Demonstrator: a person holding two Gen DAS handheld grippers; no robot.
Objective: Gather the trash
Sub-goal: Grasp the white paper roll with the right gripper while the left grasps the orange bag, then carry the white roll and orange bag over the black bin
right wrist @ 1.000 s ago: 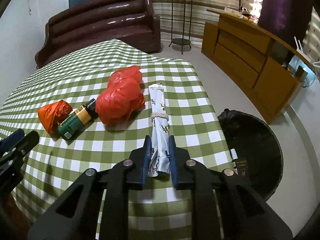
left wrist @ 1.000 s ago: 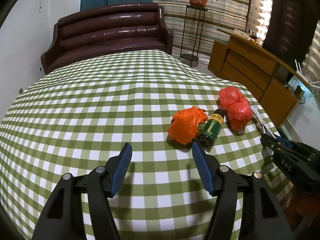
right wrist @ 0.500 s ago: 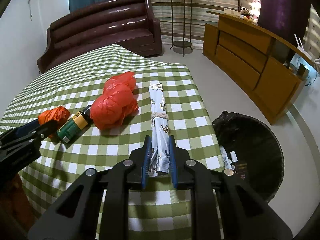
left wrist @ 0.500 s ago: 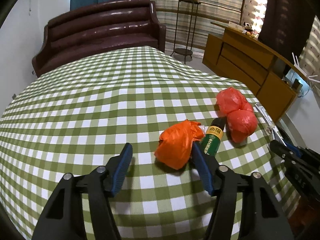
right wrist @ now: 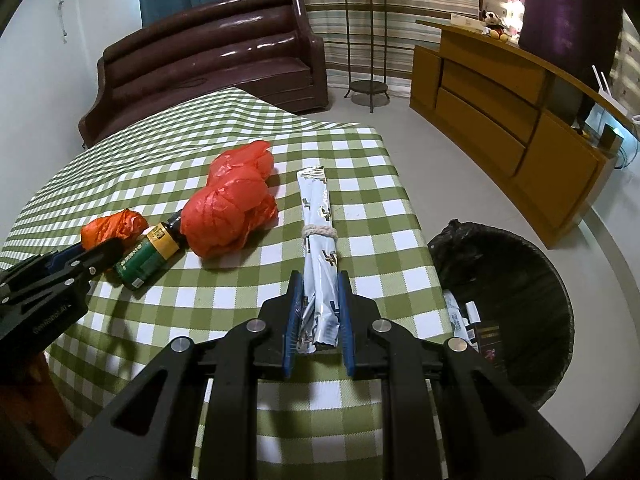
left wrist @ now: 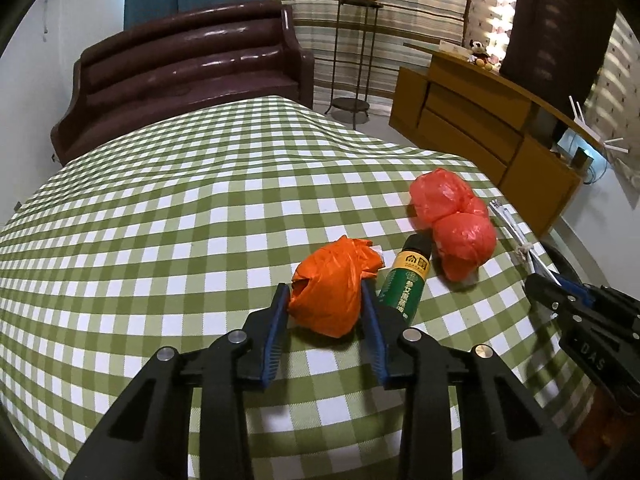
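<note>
A crumpled orange bag (left wrist: 328, 292) lies on the green checked table (left wrist: 160, 240), between the fingers of my left gripper (left wrist: 323, 286). Its jaws are closing and both blue pads touch the bag's sides. Just right of it lies a green bottle (left wrist: 404, 280) on its side, then a knotted red bag (left wrist: 452, 220). My right gripper (right wrist: 319, 280) is shut on the near end of a silver foil roll (right wrist: 318, 216) tied with string, which rests along the table's right edge. From the right wrist view the orange bag (right wrist: 114, 228) is partly hidden behind the left gripper (right wrist: 60, 268).
A black-lined trash bin (right wrist: 520, 280) stands on the floor right of the table, with some packaging inside. A dark brown sofa (left wrist: 184, 76) sits beyond the table's far end. A wooden cabinet (right wrist: 500, 120) and a plant stand (right wrist: 368, 40) line the right side.
My left gripper moved forward to the orange bag and its jaws narrowed around it. The right gripper kept still, shut on the foil roll.
</note>
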